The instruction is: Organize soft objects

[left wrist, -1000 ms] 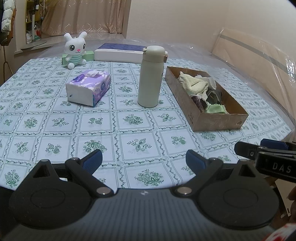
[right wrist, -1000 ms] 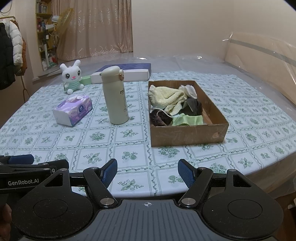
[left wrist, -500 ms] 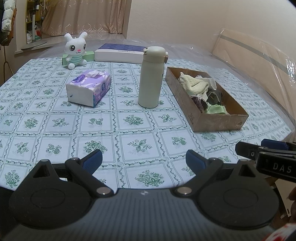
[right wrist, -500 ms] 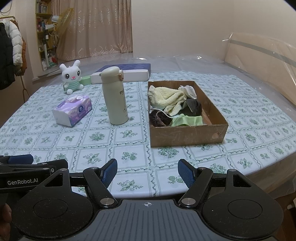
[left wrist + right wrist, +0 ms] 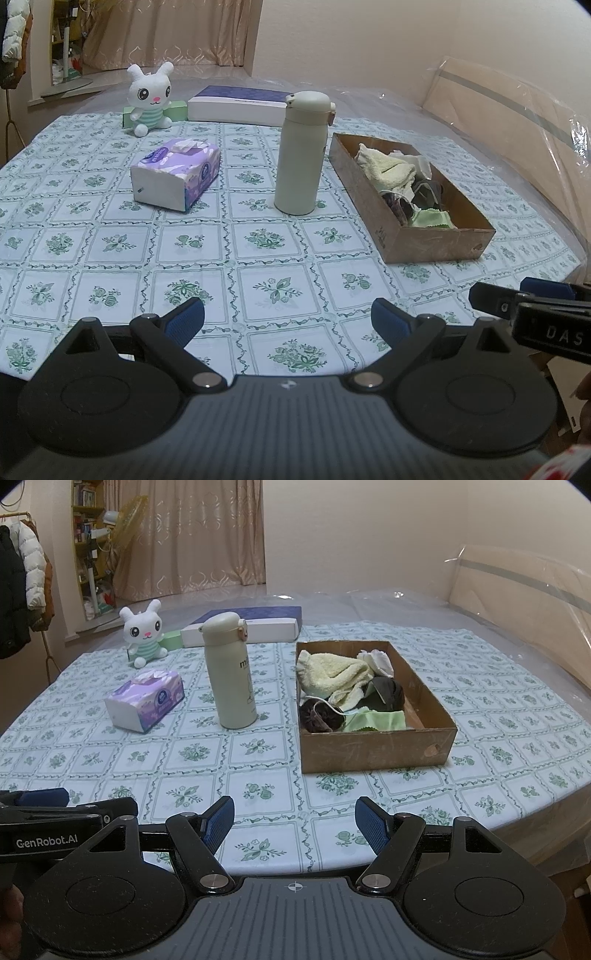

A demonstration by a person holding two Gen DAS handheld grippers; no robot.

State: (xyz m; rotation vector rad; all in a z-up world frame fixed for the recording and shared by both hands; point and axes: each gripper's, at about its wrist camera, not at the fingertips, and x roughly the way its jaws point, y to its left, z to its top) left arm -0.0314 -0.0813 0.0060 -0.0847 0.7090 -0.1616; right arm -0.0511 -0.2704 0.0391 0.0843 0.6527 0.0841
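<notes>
A brown cardboard box (image 5: 376, 749) (image 5: 436, 243) sits right of centre on the table. It holds soft things: a pale yellow towel (image 5: 332, 672), a white cloth (image 5: 376, 659), a dark cloth (image 5: 388, 690), a brown pouch (image 5: 317, 716) and a green cloth (image 5: 376, 720). A white plush rabbit (image 5: 142, 635) (image 5: 149, 99) sits at the far left. My left gripper (image 5: 288, 325) and right gripper (image 5: 294, 823) are both open and empty, held above the table's near edge.
A cream flask (image 5: 231, 672) stands upright left of the box. A purple tissue pack (image 5: 146, 699) lies further left. A flat white and blue box (image 5: 243, 626) and a small green box (image 5: 171, 640) lie at the back. Coats (image 5: 22, 590) hang at the left.
Both grippers have stayed open and nearly still. The views have shifted only very slightly.
</notes>
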